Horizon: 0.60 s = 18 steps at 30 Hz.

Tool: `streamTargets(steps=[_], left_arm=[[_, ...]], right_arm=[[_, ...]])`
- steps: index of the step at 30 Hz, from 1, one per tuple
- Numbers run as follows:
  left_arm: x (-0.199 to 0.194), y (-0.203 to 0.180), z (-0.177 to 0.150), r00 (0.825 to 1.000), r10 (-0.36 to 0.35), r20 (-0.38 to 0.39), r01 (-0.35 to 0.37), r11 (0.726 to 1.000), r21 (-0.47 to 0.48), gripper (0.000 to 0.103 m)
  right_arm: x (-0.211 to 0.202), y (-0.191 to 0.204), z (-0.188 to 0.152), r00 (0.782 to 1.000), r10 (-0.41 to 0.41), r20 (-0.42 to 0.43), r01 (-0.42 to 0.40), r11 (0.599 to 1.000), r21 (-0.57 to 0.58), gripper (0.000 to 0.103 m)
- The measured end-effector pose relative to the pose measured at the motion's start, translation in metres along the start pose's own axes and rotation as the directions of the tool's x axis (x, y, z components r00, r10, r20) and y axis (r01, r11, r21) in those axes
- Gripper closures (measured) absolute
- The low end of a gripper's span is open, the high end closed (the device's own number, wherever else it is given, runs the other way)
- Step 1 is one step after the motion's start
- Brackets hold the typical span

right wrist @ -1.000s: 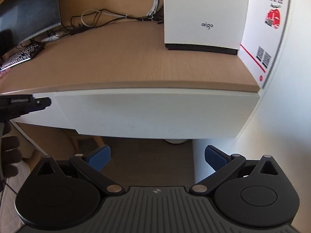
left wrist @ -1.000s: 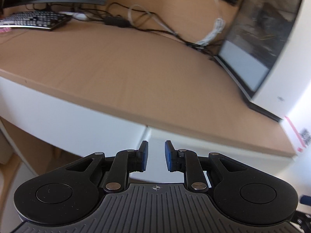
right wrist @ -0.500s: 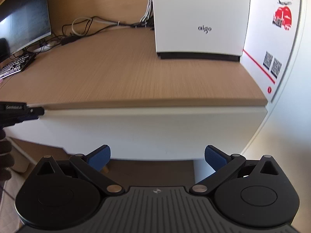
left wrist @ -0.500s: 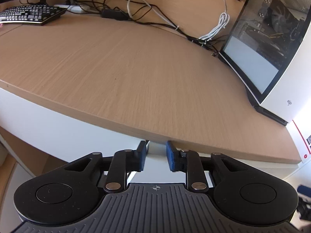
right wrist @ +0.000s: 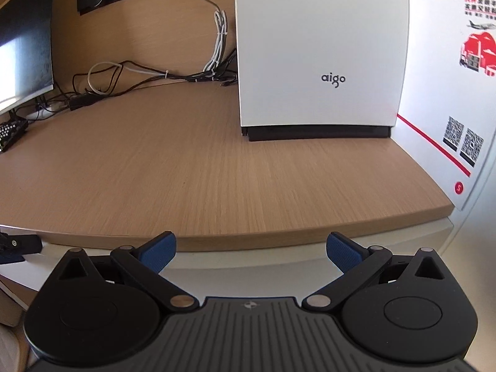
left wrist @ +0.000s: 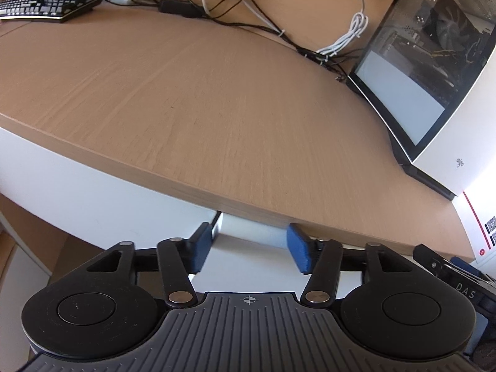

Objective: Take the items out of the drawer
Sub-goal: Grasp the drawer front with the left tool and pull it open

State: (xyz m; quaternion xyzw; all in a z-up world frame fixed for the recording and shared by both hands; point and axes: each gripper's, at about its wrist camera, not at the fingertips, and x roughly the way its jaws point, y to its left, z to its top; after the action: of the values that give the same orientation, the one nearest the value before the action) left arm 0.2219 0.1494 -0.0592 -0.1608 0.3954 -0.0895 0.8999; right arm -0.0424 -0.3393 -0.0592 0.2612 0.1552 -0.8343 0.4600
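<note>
On the left wrist view, my left gripper (left wrist: 249, 249) is spread, empty, at the white drawer front (left wrist: 248, 238) under the worktop (left wrist: 201, 99) edge, low centre. On the right wrist view, my right gripper (right wrist: 251, 252) is spread wide before the drawer front (right wrist: 248, 274), bottom centre, holding nothing.

We see bright daylight washing the wooden surface (left wrist: 217, 108) evenly, with glare on the white computer case (right wrist: 322, 46). Fisheye bending curves the edges; both views stay fairly sharp.
</note>
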Motion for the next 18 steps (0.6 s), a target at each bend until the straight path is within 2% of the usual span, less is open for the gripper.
streamTargets(steps=[4, 8, 13, 18], left_arm=[[0.002, -0.001, 0.002, 1.000, -0.001, -0.012, 0.002, 1.000, 0.005, 0.036], [0.003, 0.000, 0.007, 1.000, -0.006, -0.028, 0.007, 1.000, 0.012, 0.037], [0.001, -0.005, 0.004, 1.000, 0.012, -0.011, -0.012, 0.998, 0.058, 0.040], [0.001, -0.005, 0.004, 1.000, -0.005, -0.023, 0.007, 0.997, 0.081, 0.039]], right_arm=[[0.001, 0.003, -0.003, 1.000, 0.003, 0.004, -0.003, 0.999, -0.034, 0.000], [0.006, -0.002, -0.005, 1.000, 0.001, -0.018, -0.002, 1.000, -0.027, 0.000], [0.007, -0.002, 0.001, 0.999, -0.006, -0.053, 0.003, 0.999, -0.046, 0.000], [0.010, -0.004, 0.003, 0.996, 0.001, -0.090, -0.004, 1.000, -0.031, 0.000]])
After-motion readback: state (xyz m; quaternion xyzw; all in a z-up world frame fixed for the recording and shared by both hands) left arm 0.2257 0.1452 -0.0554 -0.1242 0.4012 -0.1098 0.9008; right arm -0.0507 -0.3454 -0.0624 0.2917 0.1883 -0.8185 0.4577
